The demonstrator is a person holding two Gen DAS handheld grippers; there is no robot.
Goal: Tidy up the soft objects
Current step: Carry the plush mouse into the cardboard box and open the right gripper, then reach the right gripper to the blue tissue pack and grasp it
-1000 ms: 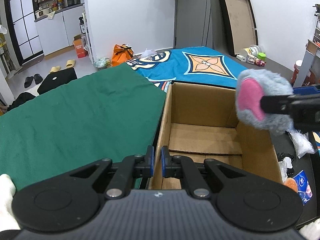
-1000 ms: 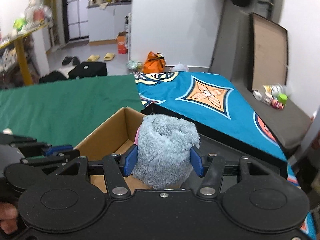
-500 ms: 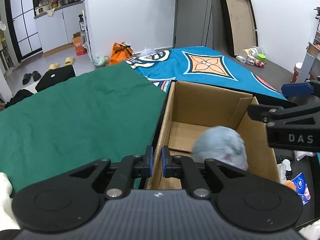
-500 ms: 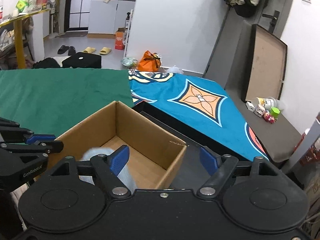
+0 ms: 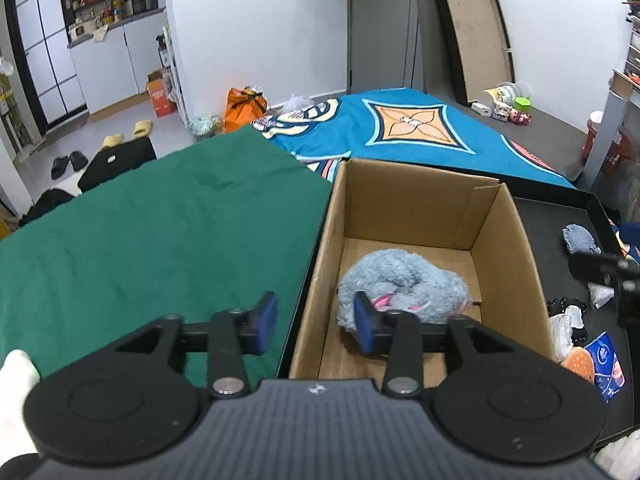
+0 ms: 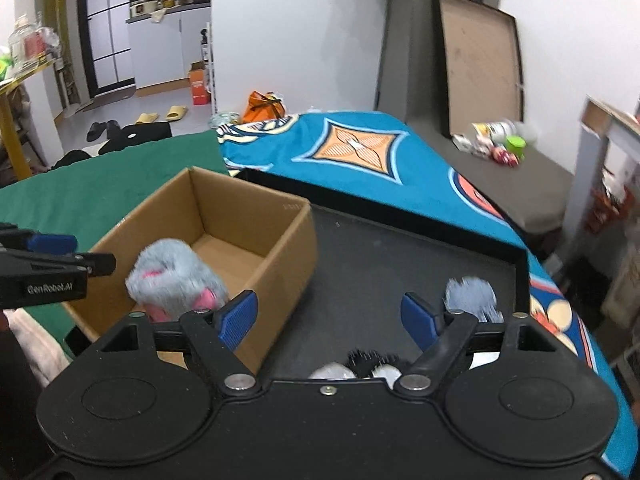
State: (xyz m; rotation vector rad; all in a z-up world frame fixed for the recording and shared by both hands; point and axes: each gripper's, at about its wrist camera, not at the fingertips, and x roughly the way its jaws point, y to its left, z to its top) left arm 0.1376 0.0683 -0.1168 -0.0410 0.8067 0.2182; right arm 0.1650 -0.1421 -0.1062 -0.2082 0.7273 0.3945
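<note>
Left wrist view first: the left gripper (image 5: 316, 322) has just been opening and its blue pads now sit partway apart with nothing between them, straddling the near-left wall of the cardboard box (image 5: 504, 240). Its body blocks the box's near end, so I can't see the floor there. The grey plush (image 5: 400, 284) lies inside on the box bottom, toward 6 o'clock, pink bits showing — its near edge is cut off behind the right pad.

At 3 o'clock the right gripper only pokes in as a dark blurry block. Beside it on the black tray (image 5: 552, 224) there's a small grey fuzzy piece (image 5: 578, 238) and, around 4 o'clock, a jumble of small items I can't identify, plus a blue packet (image 5: 606, 360) with print too small to read.

Right wrist view: the right gripper (image 6: 330, 314) stands wide, empty, over the tray just right of the box. Its housing hides the black and white bits at 6 o'clock. The fuzzy piece near its right pad is motion-blurred. Only readable writing — "GenRobot.AI" on the left gripper's side at 9 o'clock.
</note>
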